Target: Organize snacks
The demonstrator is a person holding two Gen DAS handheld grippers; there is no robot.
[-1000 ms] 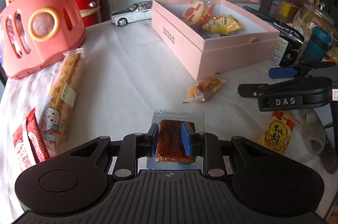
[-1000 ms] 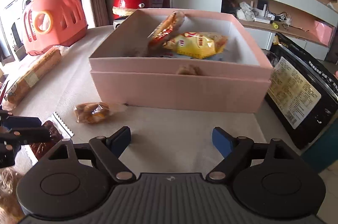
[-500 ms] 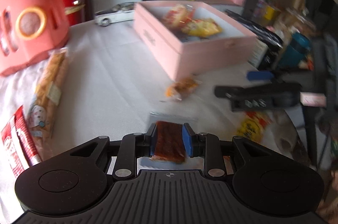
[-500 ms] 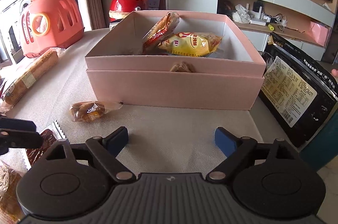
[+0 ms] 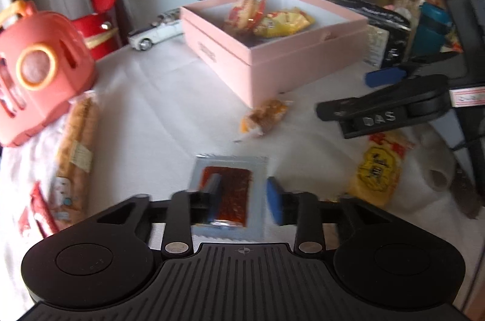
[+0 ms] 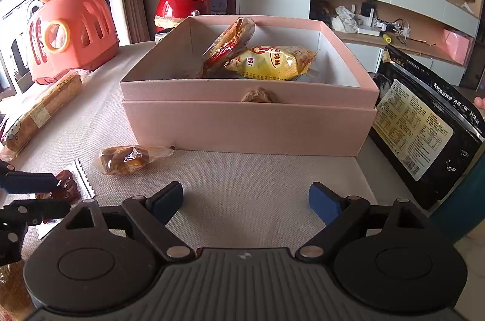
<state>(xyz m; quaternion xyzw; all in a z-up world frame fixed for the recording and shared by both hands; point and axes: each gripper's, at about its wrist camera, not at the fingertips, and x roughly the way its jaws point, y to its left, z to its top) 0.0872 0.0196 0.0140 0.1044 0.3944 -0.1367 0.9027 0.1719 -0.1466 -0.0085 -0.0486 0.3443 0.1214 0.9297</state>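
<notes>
My left gripper (image 5: 244,200) hangs low over the white cloth and its jaws are opening. A clear packet of red-brown jerky (image 5: 230,193) lies between them; the right pad stands off it. In the right wrist view that packet (image 6: 68,187) sits at the far left under the left gripper (image 6: 45,195). My right gripper (image 6: 245,200) is open and holds nothing, facing the pink box (image 6: 242,124). The box holds a yellow packet (image 6: 272,63) and a red-orange packet (image 6: 230,45). A small orange-brown packet (image 6: 127,159) lies in front of the box.
A long bread packet (image 5: 75,151), a red packet (image 5: 36,209) and a yellow packet (image 5: 377,169) lie on the cloth. An orange carrier (image 5: 36,72) stands at the left, a toy car (image 5: 157,31) behind, a black bag (image 6: 424,133) right of the box.
The left jaws have spread apart and let go of the jerky packet, and the left view has rolled a little. The right gripper has stayed put.
</notes>
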